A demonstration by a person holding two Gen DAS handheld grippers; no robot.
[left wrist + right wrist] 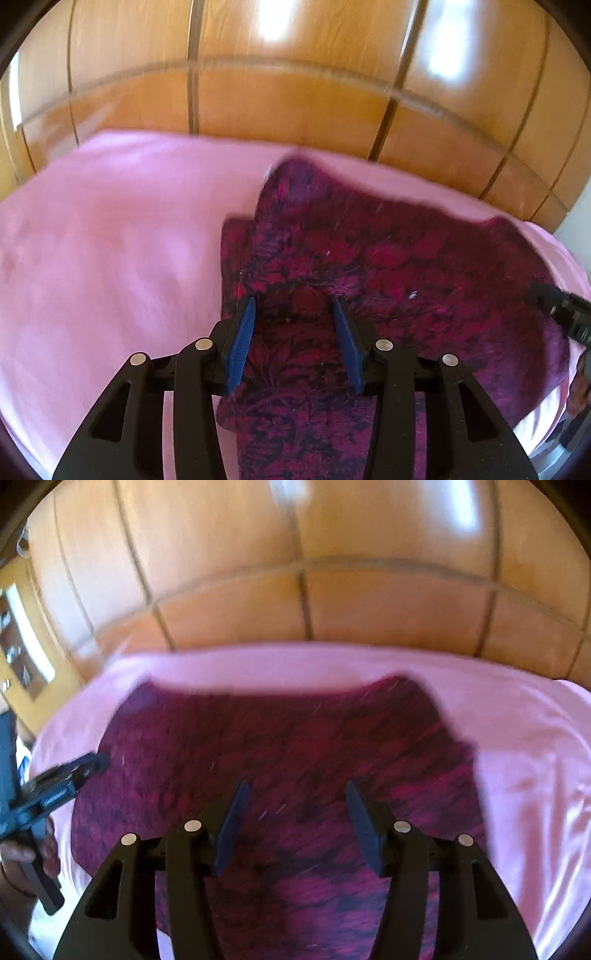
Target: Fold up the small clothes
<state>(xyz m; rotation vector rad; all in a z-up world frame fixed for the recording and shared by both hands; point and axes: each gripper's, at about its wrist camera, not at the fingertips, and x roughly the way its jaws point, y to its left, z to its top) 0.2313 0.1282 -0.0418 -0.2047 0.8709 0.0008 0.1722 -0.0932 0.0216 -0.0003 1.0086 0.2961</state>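
Note:
A small dark red garment [406, 258] with a magenta floral pattern lies spread on a pink sheet [110, 240]; its left part is folded over itself. My left gripper [295, 301] stands open just above the garment's near left part, blue pads apart with nothing pinched between them. In the right wrist view the same garment [277, 731] fills the middle, blurred. My right gripper [296, 782] is open over it, with only cloth below the gap. The left gripper [66, 775] shows at the left edge, held by a hand [22, 853]. The right gripper [565, 314] pokes in at the right edge.
Glossy wooden cupboard panels [295, 92] rise right behind the far edge of the sheet. Bare pink sheet [517, 757] lies to the right of the garment, and more of it to the left in the left wrist view.

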